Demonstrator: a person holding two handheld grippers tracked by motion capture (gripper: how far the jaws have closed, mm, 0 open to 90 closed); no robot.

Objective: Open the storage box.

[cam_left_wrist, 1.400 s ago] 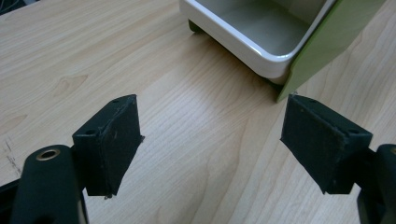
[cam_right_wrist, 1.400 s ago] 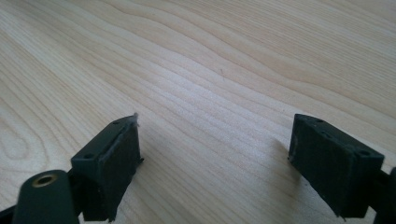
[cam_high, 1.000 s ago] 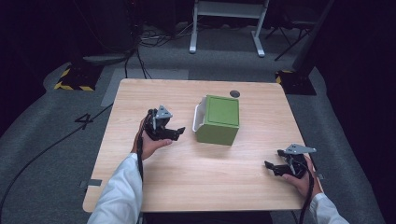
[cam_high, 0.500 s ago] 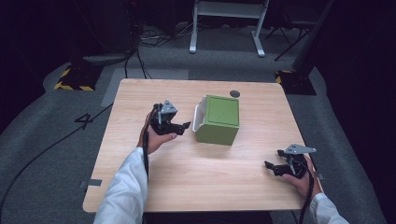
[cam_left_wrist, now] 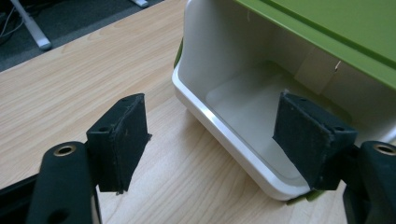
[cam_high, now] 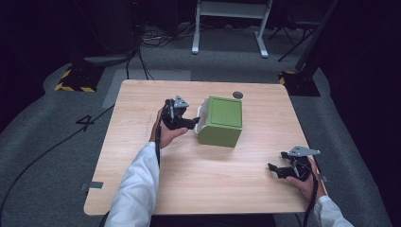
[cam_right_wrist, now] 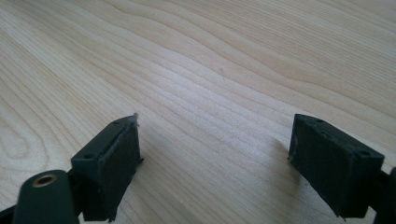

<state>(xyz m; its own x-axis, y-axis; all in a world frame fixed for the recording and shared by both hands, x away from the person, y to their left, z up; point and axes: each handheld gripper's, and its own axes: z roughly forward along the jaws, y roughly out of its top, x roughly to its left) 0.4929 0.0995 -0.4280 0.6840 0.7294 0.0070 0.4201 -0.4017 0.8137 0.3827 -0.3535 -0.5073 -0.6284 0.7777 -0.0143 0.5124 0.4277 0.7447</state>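
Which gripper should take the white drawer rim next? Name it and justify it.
Left. The left gripper is open right at the white drawer of the green box, one jaw already inside the rim. The right gripper is open over bare table, well away.

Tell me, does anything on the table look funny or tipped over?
Yes. The green box lies on its side on the wooden table, so its white inside opens sideways toward the left gripper, which is open at the rim. Nothing looks spilled or broken. The right gripper is open, well apart.
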